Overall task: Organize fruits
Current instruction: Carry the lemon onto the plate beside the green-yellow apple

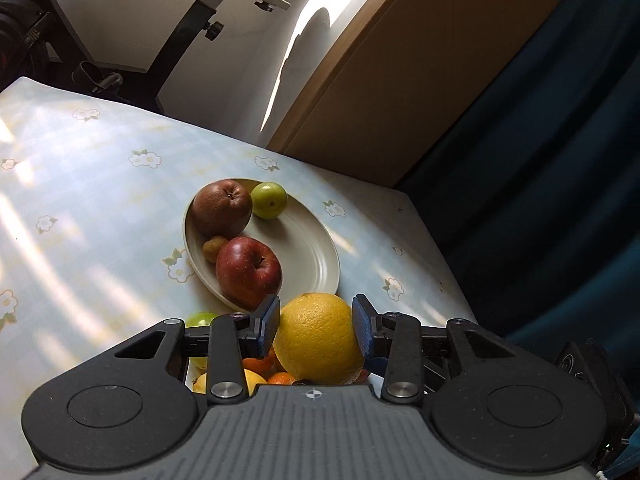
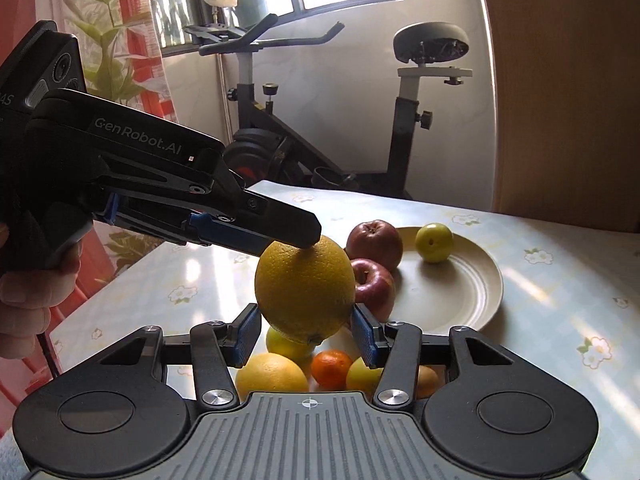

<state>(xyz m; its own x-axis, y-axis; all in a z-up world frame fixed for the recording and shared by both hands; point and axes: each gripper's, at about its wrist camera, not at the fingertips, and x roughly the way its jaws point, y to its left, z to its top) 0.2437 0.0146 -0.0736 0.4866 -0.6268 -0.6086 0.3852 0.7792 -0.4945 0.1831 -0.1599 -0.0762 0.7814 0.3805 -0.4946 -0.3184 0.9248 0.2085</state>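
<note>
A big yellow orange [image 1: 320, 340] is held off the table, and the pads of my left gripper [image 1: 316, 320] press on both its sides. In the right wrist view the same orange [image 2: 304, 280] has a left gripper finger [image 2: 280, 220] lying across its top, while my right gripper [image 2: 306, 330] clasps its lower sides. Beyond it stands a cream plate [image 1: 312, 256] with a red apple [image 1: 248, 272], a darker apple [image 1: 222, 208], a green fruit [image 1: 269, 200] and a small brown fruit [image 1: 214, 249]. Under the grippers lie yellow citrus [image 2: 272, 372] and a tangerine [image 2: 332, 368].
The flowered tablecloth [image 1: 80, 200] ends at a far edge with an exercise bike [image 2: 320, 140] behind it. A wooden panel [image 1: 400, 80] and a dark blue curtain [image 1: 540, 200] stand to the right. A person's hand [image 2: 32, 292] grips the left tool. A green apple [image 1: 200, 318] lies by the plate.
</note>
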